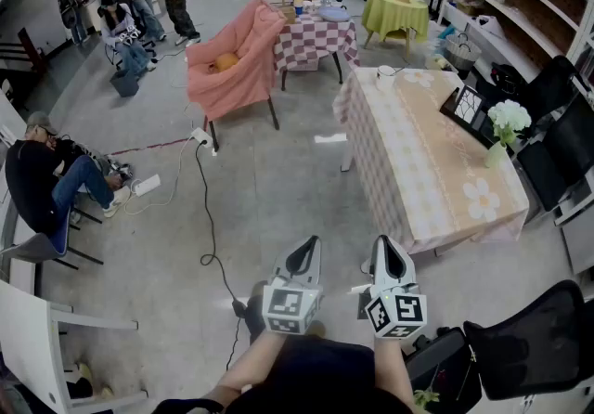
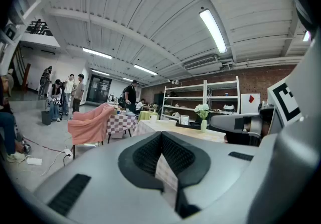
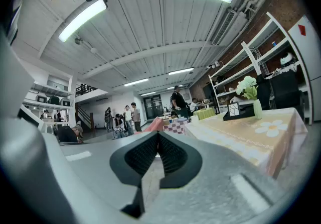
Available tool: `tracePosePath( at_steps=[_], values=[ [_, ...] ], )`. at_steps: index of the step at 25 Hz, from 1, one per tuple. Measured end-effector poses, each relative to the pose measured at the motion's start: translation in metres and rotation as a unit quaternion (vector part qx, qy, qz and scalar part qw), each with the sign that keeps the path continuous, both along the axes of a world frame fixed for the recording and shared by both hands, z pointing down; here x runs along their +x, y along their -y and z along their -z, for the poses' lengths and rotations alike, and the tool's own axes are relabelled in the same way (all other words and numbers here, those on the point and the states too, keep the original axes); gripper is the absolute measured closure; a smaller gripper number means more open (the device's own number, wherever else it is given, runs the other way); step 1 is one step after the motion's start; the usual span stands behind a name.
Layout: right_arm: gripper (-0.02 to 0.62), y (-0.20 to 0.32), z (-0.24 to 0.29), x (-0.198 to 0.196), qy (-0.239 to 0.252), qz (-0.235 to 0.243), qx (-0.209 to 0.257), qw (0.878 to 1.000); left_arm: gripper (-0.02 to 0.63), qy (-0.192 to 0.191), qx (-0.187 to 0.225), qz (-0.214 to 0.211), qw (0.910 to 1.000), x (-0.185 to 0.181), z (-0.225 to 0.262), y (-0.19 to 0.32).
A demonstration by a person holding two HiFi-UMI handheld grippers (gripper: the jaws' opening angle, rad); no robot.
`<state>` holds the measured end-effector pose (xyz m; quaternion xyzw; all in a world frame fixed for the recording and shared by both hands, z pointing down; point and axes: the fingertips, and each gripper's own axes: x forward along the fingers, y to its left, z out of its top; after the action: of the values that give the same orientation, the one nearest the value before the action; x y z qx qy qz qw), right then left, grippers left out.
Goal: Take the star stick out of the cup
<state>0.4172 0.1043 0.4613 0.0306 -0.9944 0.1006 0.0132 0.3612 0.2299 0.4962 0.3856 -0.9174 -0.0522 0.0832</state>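
Observation:
Both grippers are held low in front of the person, over the grey floor and well short of the table. In the head view my left gripper (image 1: 309, 252) and right gripper (image 1: 389, 252) point forward side by side. Each is shut, with nothing between its jaws; the left gripper (image 2: 161, 136) and the right gripper (image 3: 158, 136) show their pads touching in their own views. A white cup (image 1: 386, 78) stands at the far end of a long table (image 1: 408, 189) with a beige flowered cloth. No star stick can be made out at this distance.
On the table are a vase of white flowers (image 1: 506, 124) and a dark picture frame (image 1: 467, 109). A pink-draped chair (image 1: 232, 69), a checkered table (image 1: 311, 36) and a green table (image 1: 397, 11) stand beyond. A cable (image 1: 209, 217) crosses the floor. A black office chair (image 1: 534, 347) stands near right. A person (image 1: 42, 185) sits left.

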Motion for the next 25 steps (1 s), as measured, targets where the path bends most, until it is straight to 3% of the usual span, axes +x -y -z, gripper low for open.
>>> tracePosePath(
  at_steps=[8, 14, 25],
  values=[
    [0.592, 0.0, -0.002, 0.012, 0.001, 0.007, 0.002, 1.0, 0.597, -0.007, -0.002, -0.004, 1.0, 0.013, -0.002, 0.008],
    [0.591, 0.009, -0.009, 0.017, -0.011, -0.016, -0.016, 1.0, 0.597, -0.006, -0.008, -0.013, 0.9999, 0.016, -0.003, 0.015],
    [0.591, 0.018, -0.011, -0.017, -0.003, -0.023, -0.036, 0.999, 0.597, -0.005, -0.016, -0.012, 0.9998, -0.018, -0.003, 0.022]
  ],
)
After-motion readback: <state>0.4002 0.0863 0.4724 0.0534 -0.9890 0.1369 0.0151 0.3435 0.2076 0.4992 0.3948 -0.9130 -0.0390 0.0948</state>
